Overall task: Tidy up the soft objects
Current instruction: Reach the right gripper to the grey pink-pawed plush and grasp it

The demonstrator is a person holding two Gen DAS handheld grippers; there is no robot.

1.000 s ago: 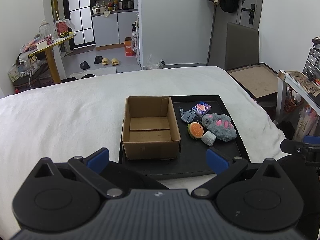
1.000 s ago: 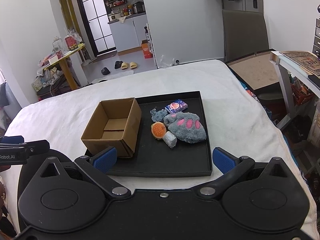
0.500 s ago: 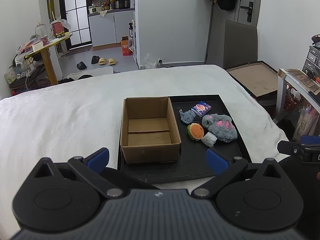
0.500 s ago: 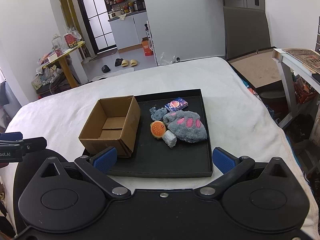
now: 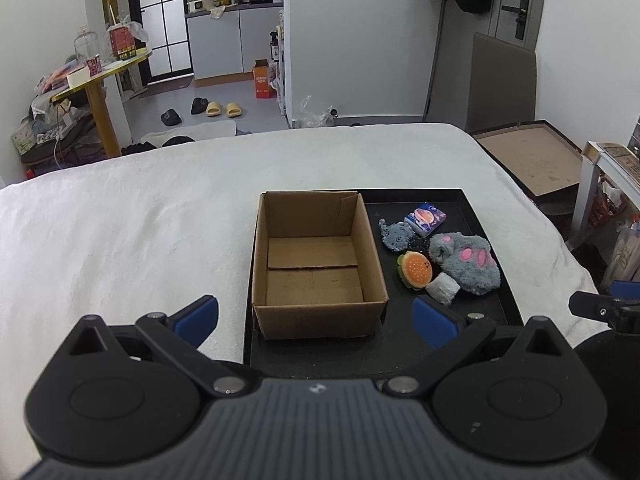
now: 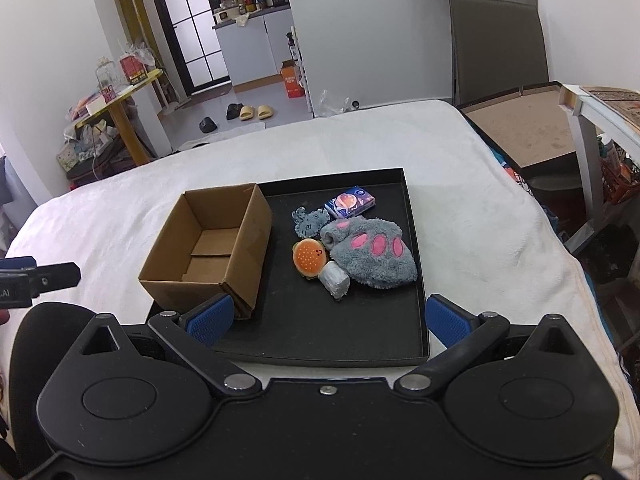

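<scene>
The soft things lie in a cluster on the right half of a black tray: a grey plush paw with pink pads, a small grey plush animal just beyond it, an orange burger-shaped plush touching the paw's near left side, and a white wrapped roll against the burger and the paw. A small blue tissue pack with a round orange picture sits at the far edge of the cluster; its print is too small to read. On the tray's left half stands an open cardboard box, its flaps folded flat inside and nothing else in it. The tray rests on a white blanket.

The left gripper hovers near the box's front wall, blue pads wide apart and holding nothing. The right gripper hangs over the tray's near edge, its pads likewise spread and bare. In the right wrist view, part of a white printed word ending "AI" shows on the left gripper's side.

Beyond the bed stand a yellow round table and a red carton whose lettering is unreadable.
</scene>
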